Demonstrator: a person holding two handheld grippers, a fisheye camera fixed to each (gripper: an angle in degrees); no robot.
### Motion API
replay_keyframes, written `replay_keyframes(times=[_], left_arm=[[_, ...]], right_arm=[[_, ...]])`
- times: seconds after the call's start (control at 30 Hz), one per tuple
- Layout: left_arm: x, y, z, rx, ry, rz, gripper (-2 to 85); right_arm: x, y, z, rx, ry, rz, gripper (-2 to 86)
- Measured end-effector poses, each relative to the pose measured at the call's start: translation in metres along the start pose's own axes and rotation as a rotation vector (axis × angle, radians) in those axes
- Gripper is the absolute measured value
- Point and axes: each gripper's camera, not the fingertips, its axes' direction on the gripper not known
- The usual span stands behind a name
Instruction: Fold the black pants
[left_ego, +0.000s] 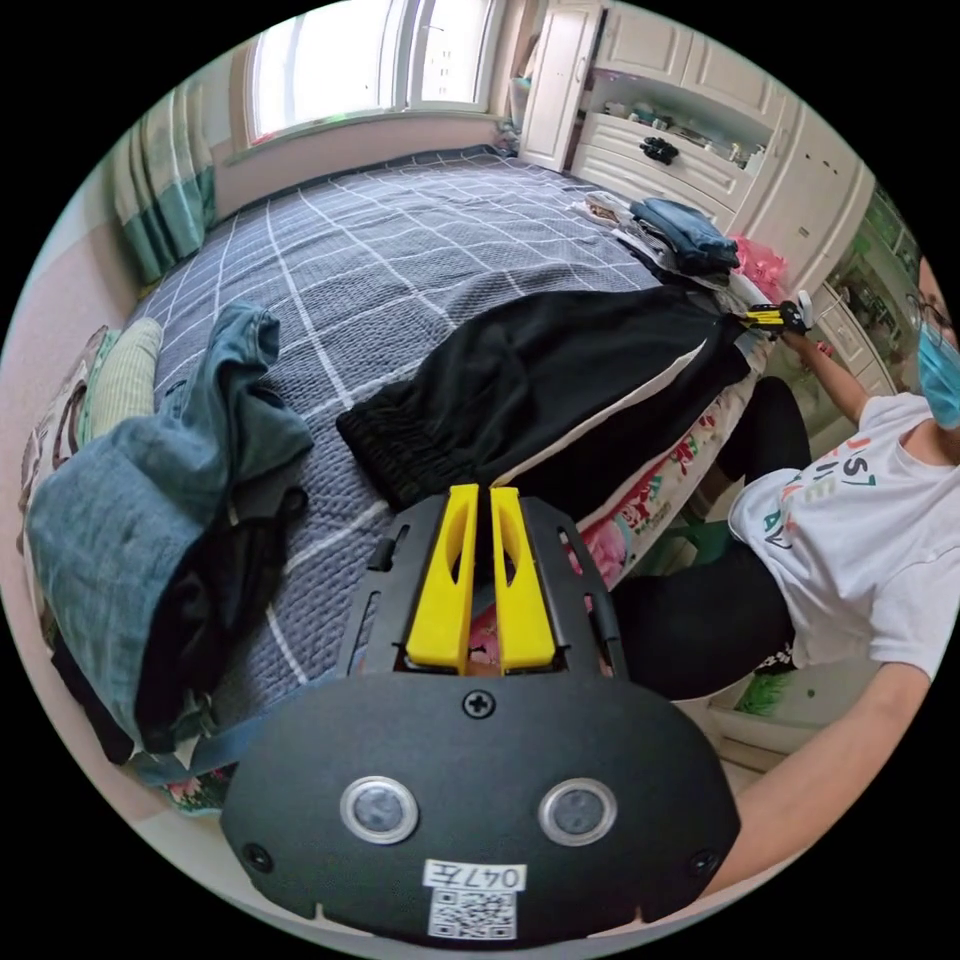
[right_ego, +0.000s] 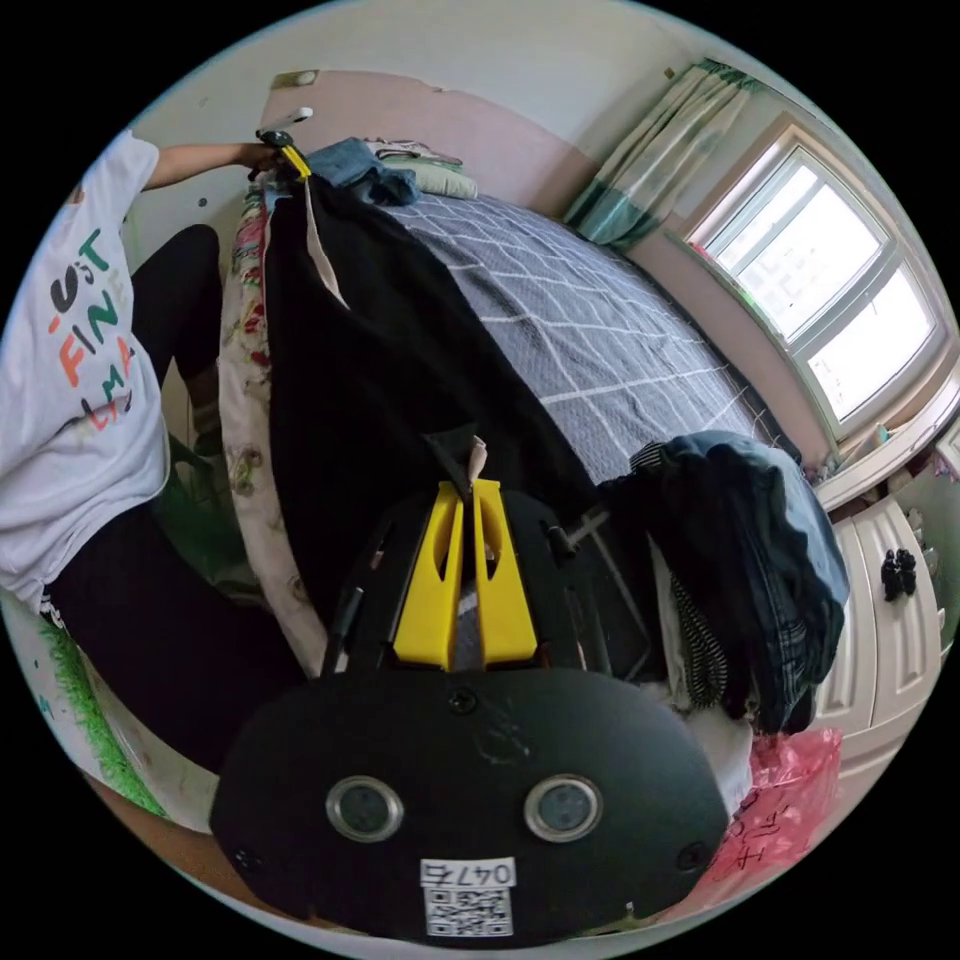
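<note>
The black pants (left_ego: 560, 390), with a white side stripe, lie stretched along the near edge of the bed. My left gripper (left_ego: 478, 490) has its yellow jaws closed on the edge of the pants by the gathered waistband. In the right gripper view the same gripper (right_ego: 290, 155) holds the far end of the pants (right_ego: 380, 400). My right gripper (right_ego: 470, 485) is shut on a pinch of black fabric and stripe at the leg end. The left gripper view has it as a small yellow gripper (left_ego: 775, 318) at the pants' far end.
A grey checked bedspread (left_ego: 400, 240) covers the bed. A heap of jeans and dark clothes (left_ego: 150, 520) lies by the pillows, a folded stack (left_ego: 690, 235) and a pink bag (left_ego: 760, 265) at the other end. The person's white T-shirt (left_ego: 860, 540) is beside the bed. White cabinets (left_ego: 690, 110) stand behind.
</note>
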Motion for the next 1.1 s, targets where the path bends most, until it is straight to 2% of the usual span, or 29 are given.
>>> replay_keyframes(times=[0.23,0.37,0.63,0.9,1.1], left_arm=[[0.019,0.009,-0.031,-0.012,0.027,0.050,0.6],[0.032,0.017,-0.020,-0.066,0.013,0.067,1.6],[0.044,0.033,-0.012,-0.047,0.072,0.013,5.8],[0.063,0.034,-0.034,-0.016,-0.012,-0.039,2.1],[0.086,0.024,-0.051,0.062,-0.021,-0.074,2.3]], right_arm=[[-0.002,0.031,-0.037,0.041,0.003,0.040,0.0],[-0.007,0.048,-0.036,0.030,-0.049,0.033,0.7],[-0.023,0.088,-0.011,-0.246,-0.235,0.106,6.5],[-0.018,0.102,-0.062,-0.029,-0.187,0.267,2.0],[-0.032,0.061,-0.034,-0.056,-0.141,0.145,0.7]])
